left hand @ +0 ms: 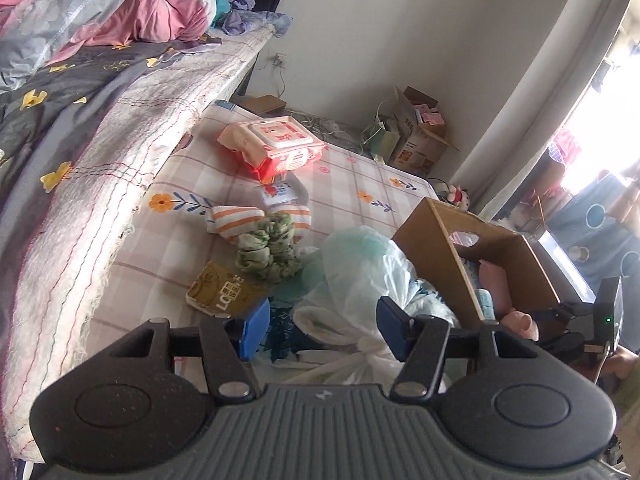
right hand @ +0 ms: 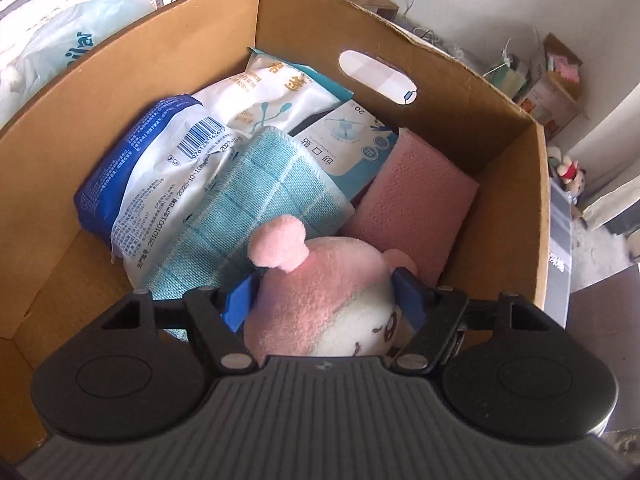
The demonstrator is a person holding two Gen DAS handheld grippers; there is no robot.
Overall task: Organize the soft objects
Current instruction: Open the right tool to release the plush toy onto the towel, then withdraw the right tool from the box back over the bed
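My right gripper (right hand: 322,300) is shut on a pink and white plush toy (right hand: 316,280), held low inside an open cardboard box (right hand: 400,20). Under it lie a teal cloth (right hand: 256,208), a pink pad (right hand: 420,208) and several soft packs (right hand: 160,168). My left gripper (left hand: 324,330) stands open over a checked mat (left hand: 352,184), with a pale knotted plastic bag (left hand: 356,264) between and beyond its pads. Ahead of it lie a green patterned cloth (left hand: 268,252), orange-striped cloth rolls (left hand: 236,220), a gold pack (left hand: 224,292) and a red wipes pack (left hand: 276,144). The box (left hand: 432,248) stands to the right.
A bed (left hand: 100,140) with piled quilts runs along the left of the mat. A second carton (left hand: 420,136) with cables beside it stands against the far wall. A small plush figure (left hand: 458,196) sits on the floor near the curtain.
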